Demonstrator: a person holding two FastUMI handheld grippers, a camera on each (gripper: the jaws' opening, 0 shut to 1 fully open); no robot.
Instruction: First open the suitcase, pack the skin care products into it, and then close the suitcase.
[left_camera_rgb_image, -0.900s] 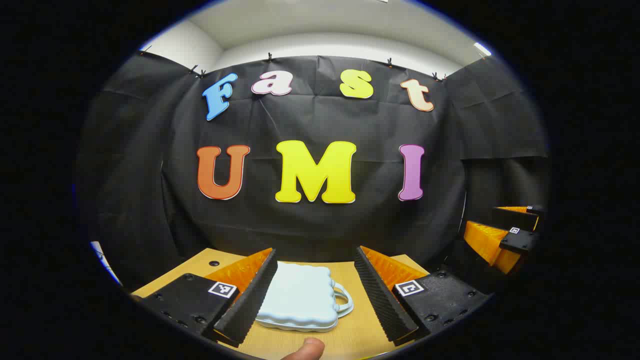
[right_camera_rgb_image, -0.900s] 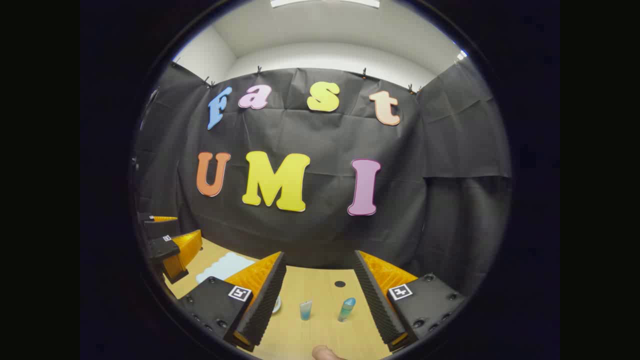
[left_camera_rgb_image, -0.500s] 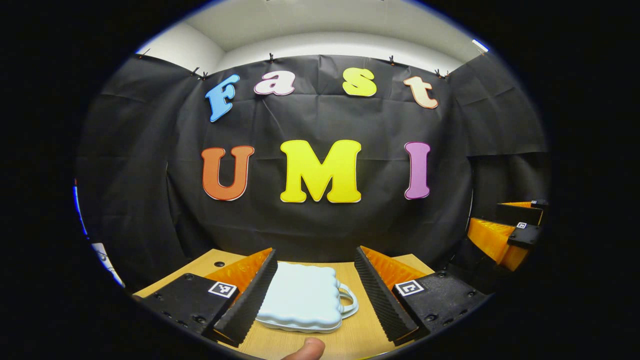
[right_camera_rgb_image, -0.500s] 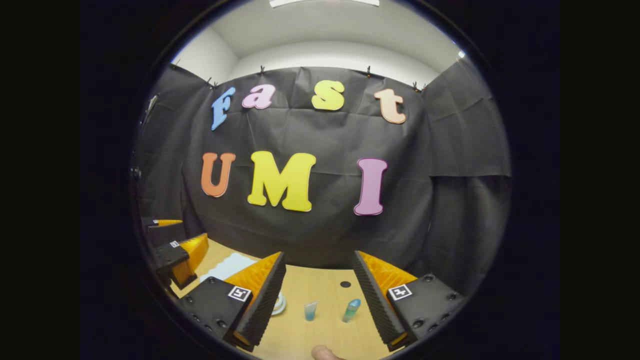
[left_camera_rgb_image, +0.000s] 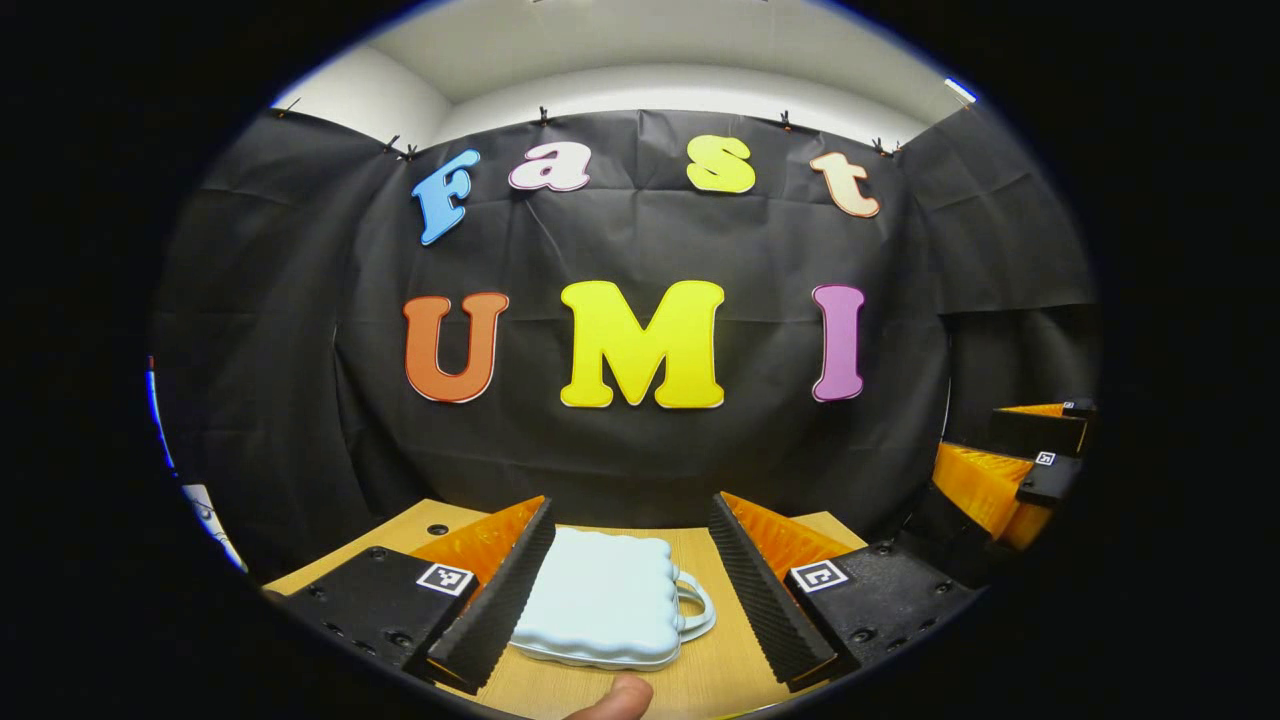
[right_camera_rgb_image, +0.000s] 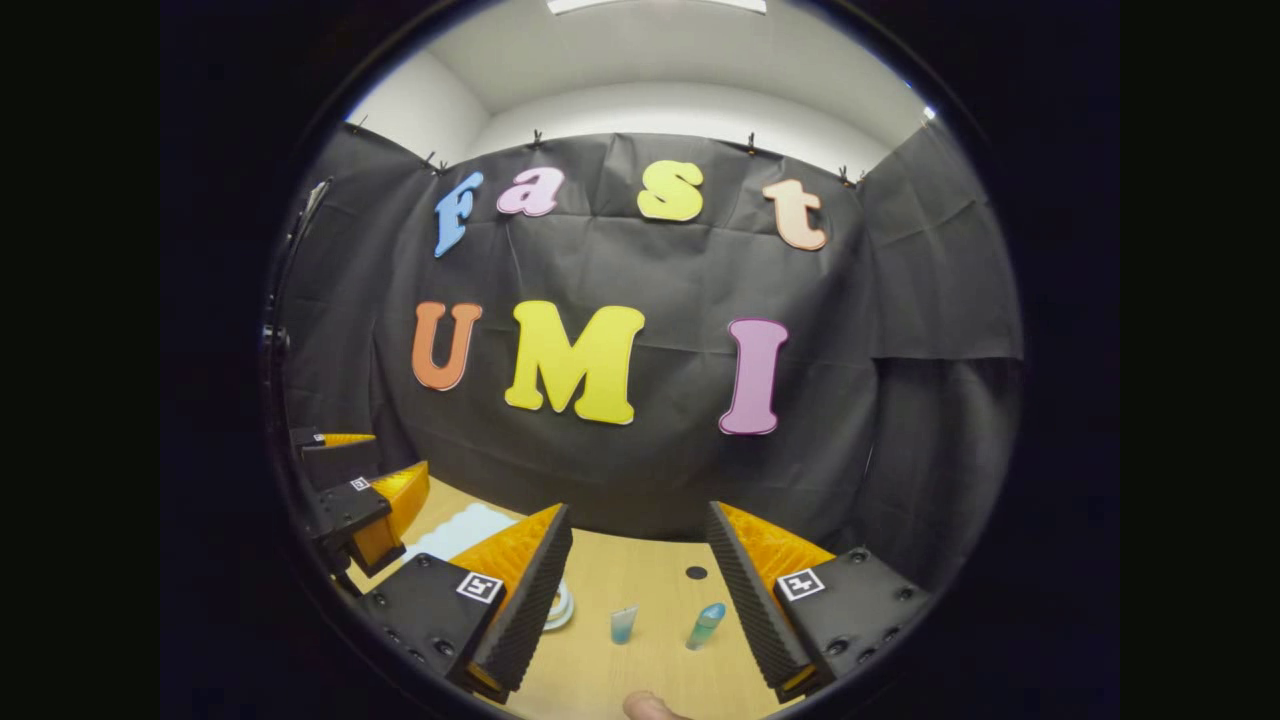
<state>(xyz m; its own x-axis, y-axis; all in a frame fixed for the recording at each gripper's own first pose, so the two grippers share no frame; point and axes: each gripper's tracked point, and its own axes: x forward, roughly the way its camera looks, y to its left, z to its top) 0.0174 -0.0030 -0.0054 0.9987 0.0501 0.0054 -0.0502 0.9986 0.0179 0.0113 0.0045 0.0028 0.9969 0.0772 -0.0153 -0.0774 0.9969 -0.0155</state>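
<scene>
Opening comes first: the left claw (left_camera_rgb_image: 632, 585), spread wide, frames the shut suitcase (left_camera_rgb_image: 600, 598) on the table (left_camera_rgb_image: 720, 670); its handle (left_camera_rgb_image: 696, 605) side probably lifts. Right claw (right_camera_rgb_image: 640, 590) spread over tubes (right_camera_rgb_image: 622, 625)

Both cameras ride low over the table (left_camera_rgb_image: 700, 680), facing the booth's back wall. The left gripper view looks along the left hand-held gripper (left_camera_rgb_image: 632, 590) at the case (left_camera_rgb_image: 600, 600) close ahead; the right gripper view looks along the right hand-held gripper (right_camera_rgb_image: 640, 590). They share the wall, the table, the case and each other's hand-held gripper at the edge.
</scene>
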